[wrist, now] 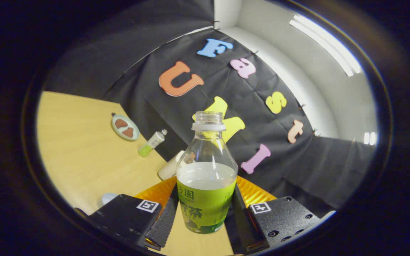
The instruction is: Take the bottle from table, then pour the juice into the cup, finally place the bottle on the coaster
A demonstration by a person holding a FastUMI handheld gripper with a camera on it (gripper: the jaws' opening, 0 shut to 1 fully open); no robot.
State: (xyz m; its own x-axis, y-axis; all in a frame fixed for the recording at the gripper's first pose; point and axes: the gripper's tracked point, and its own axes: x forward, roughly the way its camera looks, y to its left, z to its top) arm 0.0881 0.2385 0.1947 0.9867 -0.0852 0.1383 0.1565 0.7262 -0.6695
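Note:
A clear, uncapped bottle (206, 160) with a green label stands between my fingers, about half full of pale liquid. My gripper (204, 201) is shut on the bottle, one finger pressing each side of the label. The whole scene looks tilted. Just behind the bottle on its left a white cup (169, 168) is partly hidden. Beyond that, on the wooden table (84, 149), lies a round grey-green coaster (125, 127) with brown patches.
A ribbed orange round thing (153, 193) lies under and behind the bottle, showing on both sides of it. A small green-and-white bottle (151, 142) sits between the coaster and the cup. A pale small object (109, 197) lies by my left finger. The black cloth wall closes the table's far side.

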